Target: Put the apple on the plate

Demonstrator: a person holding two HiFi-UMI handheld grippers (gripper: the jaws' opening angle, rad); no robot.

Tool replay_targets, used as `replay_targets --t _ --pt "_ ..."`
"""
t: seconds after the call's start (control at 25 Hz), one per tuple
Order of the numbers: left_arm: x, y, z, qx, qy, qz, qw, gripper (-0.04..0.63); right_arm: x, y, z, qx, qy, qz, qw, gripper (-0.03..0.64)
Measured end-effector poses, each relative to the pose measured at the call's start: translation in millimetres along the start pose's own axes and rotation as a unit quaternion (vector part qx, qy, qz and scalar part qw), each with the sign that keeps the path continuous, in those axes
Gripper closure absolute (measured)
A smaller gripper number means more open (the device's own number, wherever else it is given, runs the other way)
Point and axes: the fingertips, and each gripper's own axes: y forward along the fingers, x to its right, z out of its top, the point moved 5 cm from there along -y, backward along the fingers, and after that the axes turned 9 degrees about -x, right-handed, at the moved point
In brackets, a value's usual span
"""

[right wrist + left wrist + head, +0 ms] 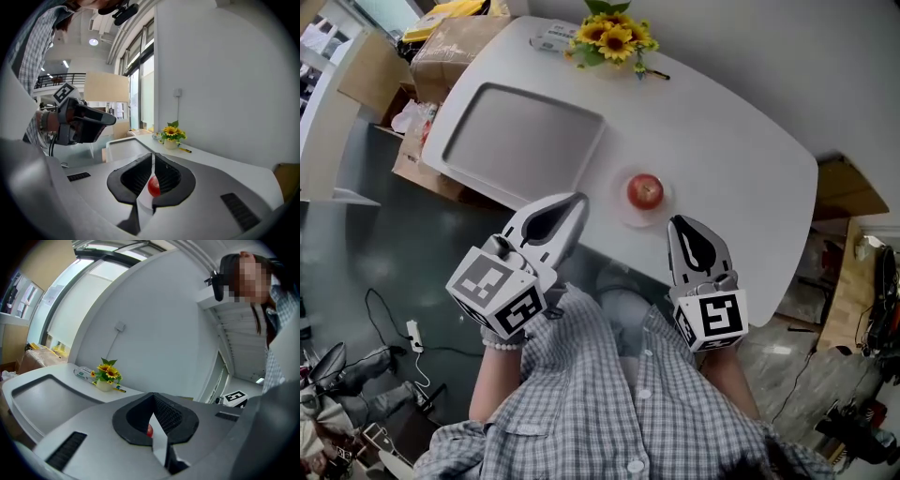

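Apple (645, 191) and plate (620, 212) were found together just right of the middle of the head view: the red fruit sat upright on the small pale dish, near the lower edge of the white worktop (731, 141). The left tongs (579, 199) were held at the lower left of the dish and the right tongs (675, 223) at its lower right, both clear of it and touching nothing. In each gripper view the tips were seen pressed together with nothing gripped between them; only a sliver of the apple on the worktop beyond was visible through the hollow behind the tips. A grey tray (520, 141) lay at the upper left and a pot of sunflowers (614, 37) stood at the top of the frame, well apart from the dish. The placing step was judged to be complete, since the fruit rested wholly inside the rim. No further grasp seemed called for; the next move was judged to be a plain retreat, with the dish kept from being nudged toward the near edge.
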Motion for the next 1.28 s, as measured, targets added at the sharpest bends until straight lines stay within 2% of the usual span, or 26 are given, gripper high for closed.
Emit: replay_targets --t 0.12,0.24,0.44,0.56,0.76,1.04,1.2,1.28 --pt "-9.4 22.1 -0.8 -0.014 -0.004 0.034 0.9993 0.586 22.0 12.4 -10.9 -0.026 0.003 0.006 1.0 0.586" --pt "-21.1 45.5 -4.8 -0.029 -0.023 0.065 0.9972 0.585 42.7 25.7 -22.2 -0.05 0.007 0.017 0.999 0.586" --pt "-36.3 77.7 -19.9 -0.074 -0.05 0.089 0.992 0.584 68.8 45.8 -36.9 -0.079 0.004 0.032 0.996 0.586" --pt "-42.2 92.6 -33.0 -0.112 -0.05 0.103 0.9872 0.584 75.2 57.0 -50.0 -0.109 -0.001 0.046 0.993 0.586" --pt "-51.2 116.8 -58.8 -0.18 -0.059 0.103 0.9765 0.584 79.9 77.6 -74.7 -0.157 -0.003 0.063 0.986 0.586" --pt "-67.4 141.2 -98.6 -0.254 -0.071 0.118 0.9573 0.583 89.5 99.4 -92.8 -0.182 0.013 0.03 0.983 0.568" --pt "-76.4 148.7 -114.1 -0.285 -0.073 0.128 0.9472 0.58 86.7 109.0 -108.0 -0.214 0.031 0.052 0.975 0.531" --pt "-77.9 151.5 -121.9 -0.299 -0.08 0.123 0.9429 0.532 84.2 111.7 -117.5 -0.234 0.046 0.067 0.969 0.528"
